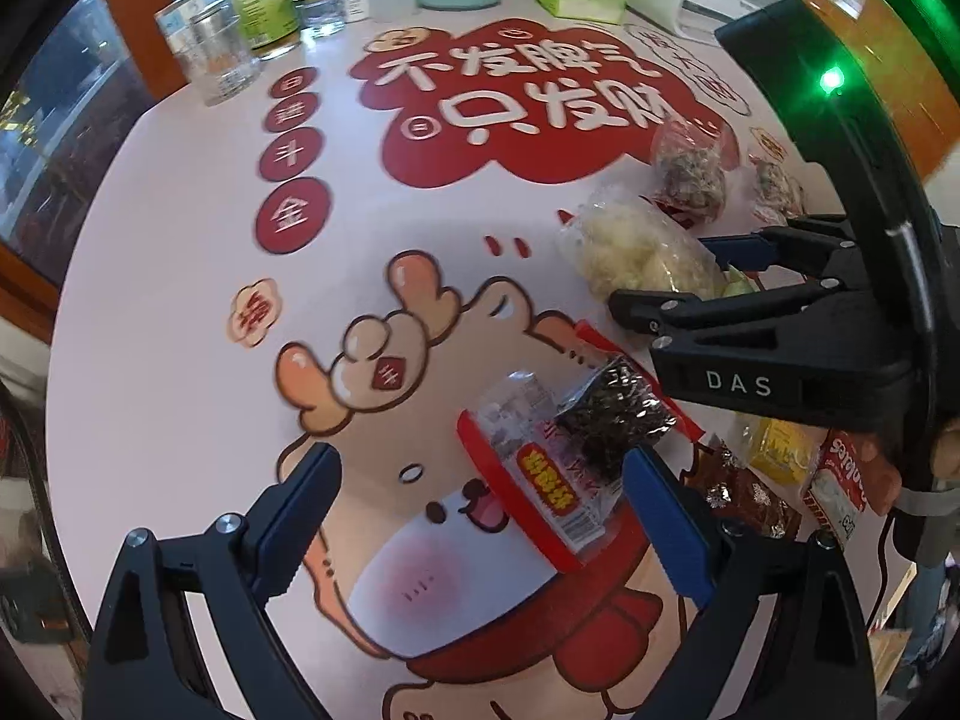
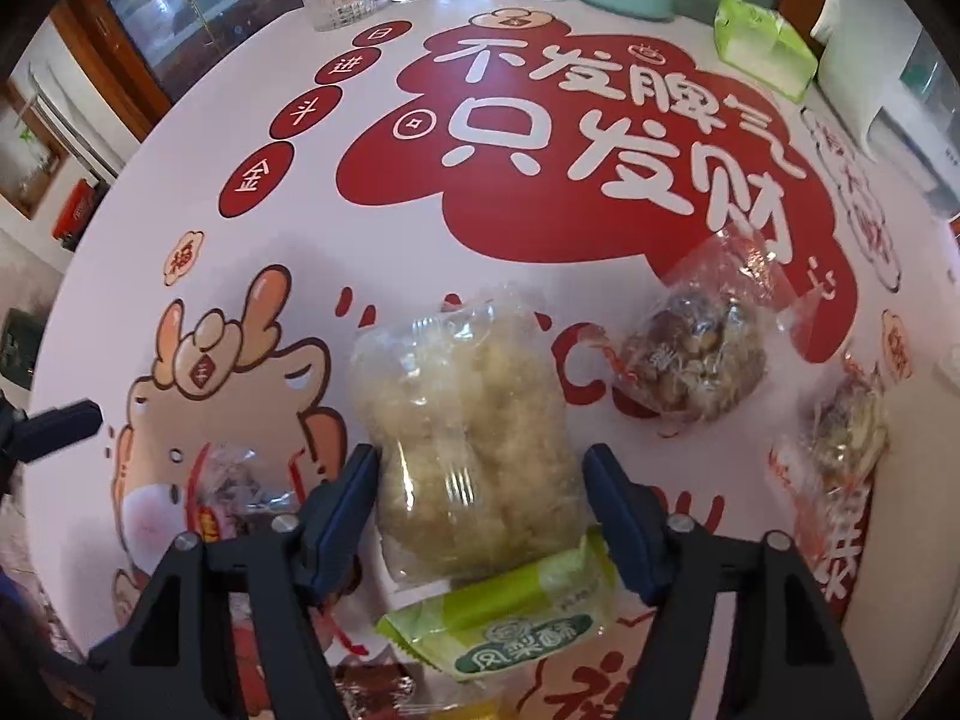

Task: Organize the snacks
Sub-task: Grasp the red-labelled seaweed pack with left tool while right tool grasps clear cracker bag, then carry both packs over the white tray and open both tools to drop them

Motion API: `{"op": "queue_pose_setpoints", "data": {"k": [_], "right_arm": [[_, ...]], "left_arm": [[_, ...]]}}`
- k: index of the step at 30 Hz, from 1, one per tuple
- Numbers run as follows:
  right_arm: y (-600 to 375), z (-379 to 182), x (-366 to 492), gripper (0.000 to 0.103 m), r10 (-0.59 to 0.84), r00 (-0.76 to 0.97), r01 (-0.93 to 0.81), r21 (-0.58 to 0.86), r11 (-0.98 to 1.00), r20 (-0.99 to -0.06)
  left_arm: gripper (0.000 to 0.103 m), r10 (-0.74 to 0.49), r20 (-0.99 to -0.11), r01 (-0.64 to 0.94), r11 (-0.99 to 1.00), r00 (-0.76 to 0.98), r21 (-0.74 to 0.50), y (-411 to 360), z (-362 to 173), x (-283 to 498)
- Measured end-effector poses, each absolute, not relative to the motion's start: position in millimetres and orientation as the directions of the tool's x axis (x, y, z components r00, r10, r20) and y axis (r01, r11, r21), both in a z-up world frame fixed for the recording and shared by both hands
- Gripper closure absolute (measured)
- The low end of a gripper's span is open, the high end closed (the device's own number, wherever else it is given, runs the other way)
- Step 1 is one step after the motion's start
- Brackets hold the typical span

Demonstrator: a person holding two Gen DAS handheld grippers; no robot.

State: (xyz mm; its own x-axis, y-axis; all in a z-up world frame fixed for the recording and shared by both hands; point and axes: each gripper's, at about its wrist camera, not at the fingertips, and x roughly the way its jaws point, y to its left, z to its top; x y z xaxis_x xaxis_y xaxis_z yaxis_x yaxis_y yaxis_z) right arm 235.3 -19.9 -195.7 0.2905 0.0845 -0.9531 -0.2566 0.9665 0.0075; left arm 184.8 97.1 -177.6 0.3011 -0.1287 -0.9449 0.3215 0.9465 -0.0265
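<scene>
Snack packets lie scattered on a glossy white tablecloth [image 2: 180,192] printed with red cloud shapes and a cartoon deer. A crinkly clear bag of pale puffed snacks [image 2: 474,450] sits between the spread jaws of the right gripper [image 2: 480,516], its left pad touching. The left gripper [image 1: 480,516] gapes over a red-edged seaweed packet [image 1: 552,468]. Glass jars [image 1: 222,60] line the far edge.

Green pastry packet [image 2: 510,630] half under pale snack bag [image 2: 474,450], brown wrapper [image 2: 375,690] cut off (bottom edge)

Clear snack bags: one pale puffed [image 2: 468,456], two nut-mix [image 2: 696,360] [image 2: 846,438]; one green pineapple-cake packet [image 2: 510,630]; one seaweed pack [image 1: 570,450]; drinking glasses [image 1: 219,57] (far edge): two.
</scene>
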Motion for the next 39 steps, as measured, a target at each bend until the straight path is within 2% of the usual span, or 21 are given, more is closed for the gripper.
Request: {"op": "queue_pose_setpoints", "data": {"k": [2,14,16,18,22,23,24,31,39], "right_arm": [[-25,-194,231,0.045,0.095,0.293,-0.237,0.024,0.971,-0.951],[-76,-192,203,0.047,0.114,0.274,-0.099,0.09,0.991,-0.955],[-78,-194,203,0.048,0.115,0.275,-0.081,0.096,0.992,-0.955],[-82,-193,199,0.048,0.119,0.275,-0.066,0.105,0.992,-0.954],[-88,-192,195,0.048,0.122,0.275,-0.049,0.113,0.992,-0.954],[-89,-191,194,0.048,0.122,0.276,-0.046,0.114,0.992,-0.953],[-89,-191,193,0.048,0.122,0.278,-0.043,0.114,0.992,-0.953],[-89,-185,186,0.049,0.13,0.304,-0.046,0.121,0.992,-0.944],[-94,-152,175,0.05,0.149,0.38,-0.065,0.135,0.989,-0.913]], "left_arm": [[0.009,-0.137,-0.948,0.362,0.932,0.289,-0.024,89,-181,188],[0.009,-0.104,-0.956,0.589,0.804,0.275,0.082,39,-200,189],[0.014,-0.1,-0.956,0.602,0.793,0.276,0.091,36,-202,191],[0.034,-0.124,-0.957,0.616,0.785,0.263,0.068,36,-203,192],[0.047,-0.165,-0.955,0.613,0.79,0.245,0.02,37,-202,192],[0.056,-0.172,-0.95,0.611,0.791,0.26,0.024,37,-201,190],[0.059,-0.176,-0.946,0.61,0.792,0.272,0.028,37,-199,188],[0.062,-0.194,-0.936,0.514,0.858,0.294,-0.016,50,-193,182],[0.063,-0.218,-0.905,0.393,0.917,0.364,-0.063,57,-146,170]]}}
